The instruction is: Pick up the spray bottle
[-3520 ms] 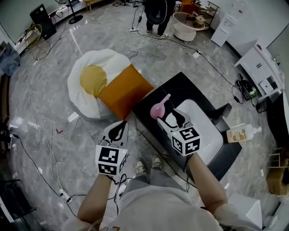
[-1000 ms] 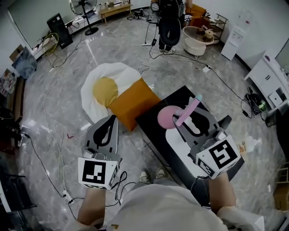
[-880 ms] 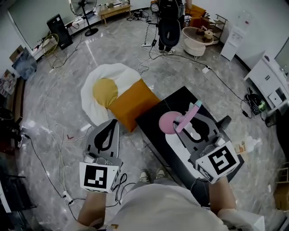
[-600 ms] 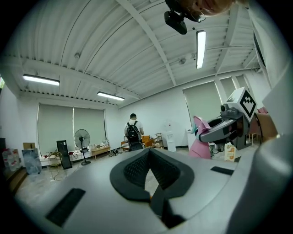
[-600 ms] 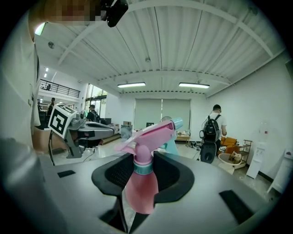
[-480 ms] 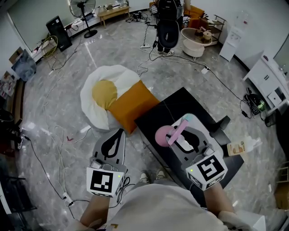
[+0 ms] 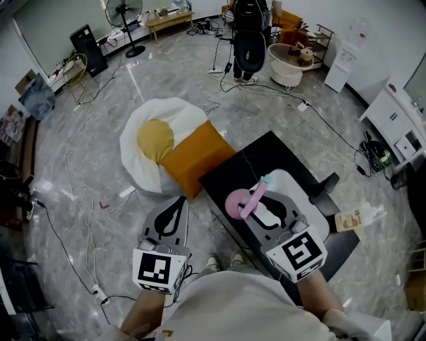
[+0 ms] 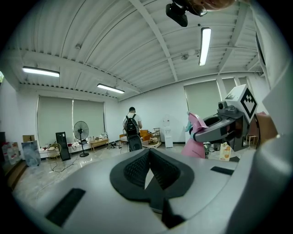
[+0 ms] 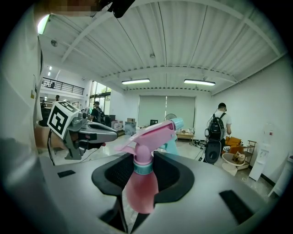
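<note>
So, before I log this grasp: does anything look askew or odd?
Nothing stands out. The right gripper is shut on the spray bottle at its neck, roughly upright; the left gripper is shut and empty.

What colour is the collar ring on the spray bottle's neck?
Teal collar ring on the pink spray bottle; clearest in the right gripper view.

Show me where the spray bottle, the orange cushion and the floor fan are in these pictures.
spray bottle (image 9: 142,192), right gripper view, on its pink body below the collar.
orange cushion (image 7: 196,154), head view, on the middle of its top face.
floor fan (image 7: 118,9), head view, on its round head.
</note>
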The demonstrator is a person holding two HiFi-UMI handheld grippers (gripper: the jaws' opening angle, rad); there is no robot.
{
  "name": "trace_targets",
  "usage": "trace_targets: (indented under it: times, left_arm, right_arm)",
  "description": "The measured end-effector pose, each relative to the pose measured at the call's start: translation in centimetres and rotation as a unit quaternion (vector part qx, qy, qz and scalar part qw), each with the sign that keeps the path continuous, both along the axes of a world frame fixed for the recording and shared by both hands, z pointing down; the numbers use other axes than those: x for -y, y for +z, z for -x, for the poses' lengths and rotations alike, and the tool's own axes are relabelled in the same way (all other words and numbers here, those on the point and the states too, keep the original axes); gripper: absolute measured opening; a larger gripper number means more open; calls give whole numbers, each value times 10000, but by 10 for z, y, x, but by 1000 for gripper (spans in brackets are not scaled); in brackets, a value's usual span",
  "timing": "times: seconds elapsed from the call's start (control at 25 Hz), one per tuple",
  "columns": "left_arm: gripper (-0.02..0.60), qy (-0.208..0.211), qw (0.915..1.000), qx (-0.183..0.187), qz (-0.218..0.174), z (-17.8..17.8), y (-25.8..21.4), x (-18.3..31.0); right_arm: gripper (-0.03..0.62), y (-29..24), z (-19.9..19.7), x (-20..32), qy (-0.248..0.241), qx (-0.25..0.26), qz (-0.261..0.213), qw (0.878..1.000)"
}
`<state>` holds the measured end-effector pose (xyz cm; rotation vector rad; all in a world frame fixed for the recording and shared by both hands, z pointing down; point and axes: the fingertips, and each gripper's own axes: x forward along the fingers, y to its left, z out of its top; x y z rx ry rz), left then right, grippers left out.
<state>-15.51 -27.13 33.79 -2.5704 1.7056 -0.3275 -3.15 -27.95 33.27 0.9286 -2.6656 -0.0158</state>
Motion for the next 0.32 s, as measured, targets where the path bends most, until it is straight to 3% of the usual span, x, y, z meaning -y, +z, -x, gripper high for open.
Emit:
trace_targets:
  times: [0.32]
  left_arm:
    - [19,52,10000,-26,17,-2,0,-3]
  right_arm:
    - [161,-2,-4,-2,4,-20,3,10000]
